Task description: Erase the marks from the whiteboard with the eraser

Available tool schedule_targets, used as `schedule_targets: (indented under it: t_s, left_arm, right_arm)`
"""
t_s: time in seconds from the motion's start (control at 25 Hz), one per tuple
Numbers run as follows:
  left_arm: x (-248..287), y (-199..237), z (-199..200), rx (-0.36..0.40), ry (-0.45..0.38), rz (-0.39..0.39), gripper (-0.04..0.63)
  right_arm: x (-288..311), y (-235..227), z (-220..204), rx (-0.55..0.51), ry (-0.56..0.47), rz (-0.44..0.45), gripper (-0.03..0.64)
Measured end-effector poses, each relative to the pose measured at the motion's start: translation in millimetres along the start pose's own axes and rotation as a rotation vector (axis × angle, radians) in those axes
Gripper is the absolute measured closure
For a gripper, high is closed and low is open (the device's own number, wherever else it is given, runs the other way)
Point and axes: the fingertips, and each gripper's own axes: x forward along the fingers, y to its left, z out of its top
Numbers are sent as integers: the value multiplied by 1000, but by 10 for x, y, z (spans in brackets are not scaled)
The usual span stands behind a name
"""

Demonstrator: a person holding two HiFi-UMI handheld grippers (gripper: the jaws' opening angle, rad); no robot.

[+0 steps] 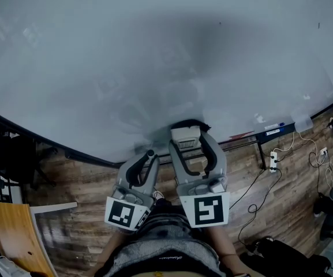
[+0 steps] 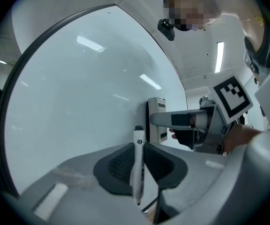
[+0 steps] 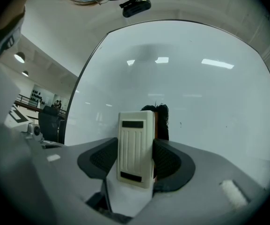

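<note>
Clamping the eraser (image 3: 135, 146) with its felt toward the whiteboard's (image 1: 154, 56) lower edge, the right gripper (image 3: 135, 161) may let it twist loose under uneven pressure, while the left gripper (image 2: 141, 170), pinching a marker (image 2: 138, 149) just beside, risks streaking the board.

Left tool (image 1: 145, 158): light grey moulded shell, two curved jaws, black lining along the inner edges. Right tool (image 1: 189, 138): same build and colour.

Each one carries a white cube face printed with a black square marker: left cube (image 1: 126, 213), right cube (image 1: 208, 210).

Close up, my left pads (image 2: 118, 165) are dark grey and finely ribbed, set into smooth grey housings. Right pads (image 3: 99, 159) match them. A pale rectangular strip (image 3: 233, 193) sits on the right housing.

I wear a top (image 1: 154, 251) in fine grey-and-white stripes, with a dark band below it.
</note>
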Motion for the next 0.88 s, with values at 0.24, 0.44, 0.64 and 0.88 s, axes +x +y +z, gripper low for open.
schedule_targets:
  t_s: [0.24, 0.44, 0.64, 0.88]
  left_arm:
    - [-15, 20, 41, -5, -14, 1, 522]
    - [-20, 15, 19, -22, -24, 9, 522]
    - [247, -195, 77, -24, -45, 17, 522]
    - [290, -274, 122, -23, -62, 32, 523]
  right_arm:
    - [-8, -18, 68, -20, 1, 4, 376]
    - [-54, -158, 126, -7, -14, -15, 374]
    - [-218, -813, 112, 12, -18, -100, 374]
    - [-312, -1154, 145, 38, -17, -152, 376]
